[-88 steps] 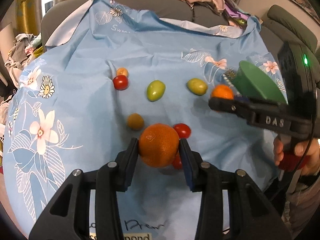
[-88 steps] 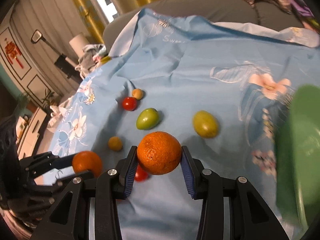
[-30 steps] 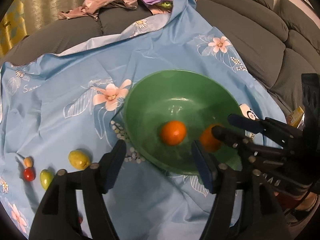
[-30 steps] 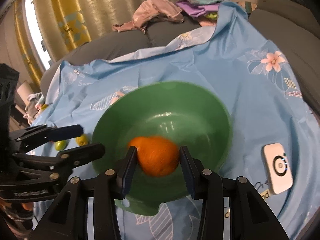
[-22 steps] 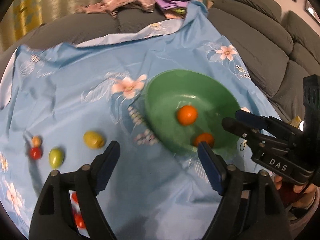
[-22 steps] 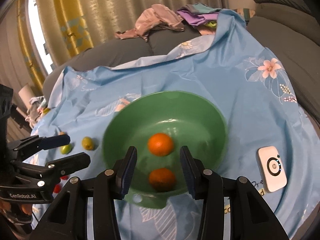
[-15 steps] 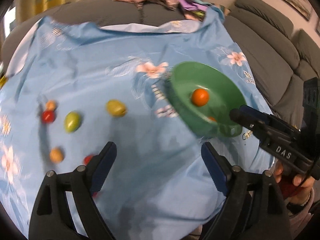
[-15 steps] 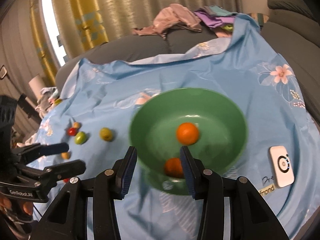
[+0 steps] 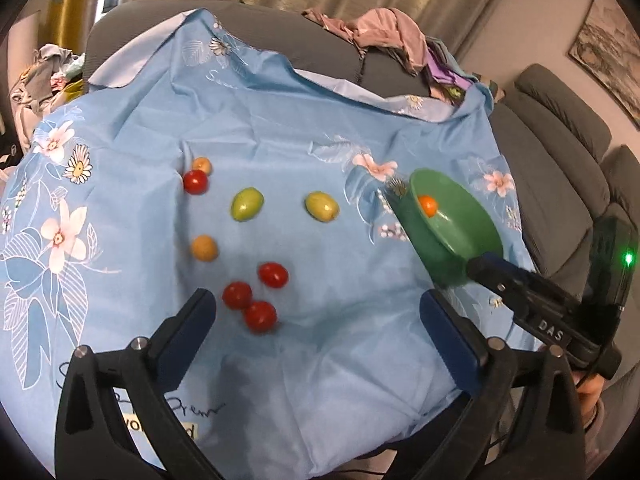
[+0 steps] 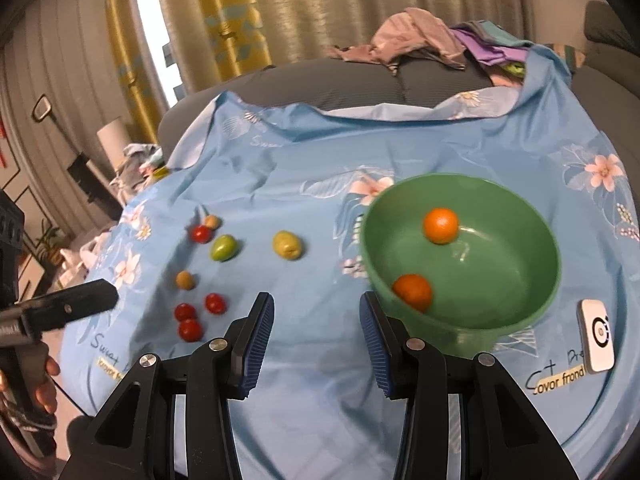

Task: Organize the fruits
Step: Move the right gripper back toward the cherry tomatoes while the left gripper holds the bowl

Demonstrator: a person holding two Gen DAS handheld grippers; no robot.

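Left gripper [image 9: 318, 312] hangs spread wide and empty above the blue cloth [image 9: 280, 128], with 3 red tomatoes [image 9: 256, 296] just ahead at 11 o'clock between its fingers. Right gripper [image 10: 316, 320] is likewise released and empty; the green bowl [image 10: 520, 312] sits at its 2 o'clock. Both point forward and tilt down over the cloth. Only the right wrist view shows both oranges [image 10: 440, 225] in the bowl and the white device [image 10: 598, 336] beside it.
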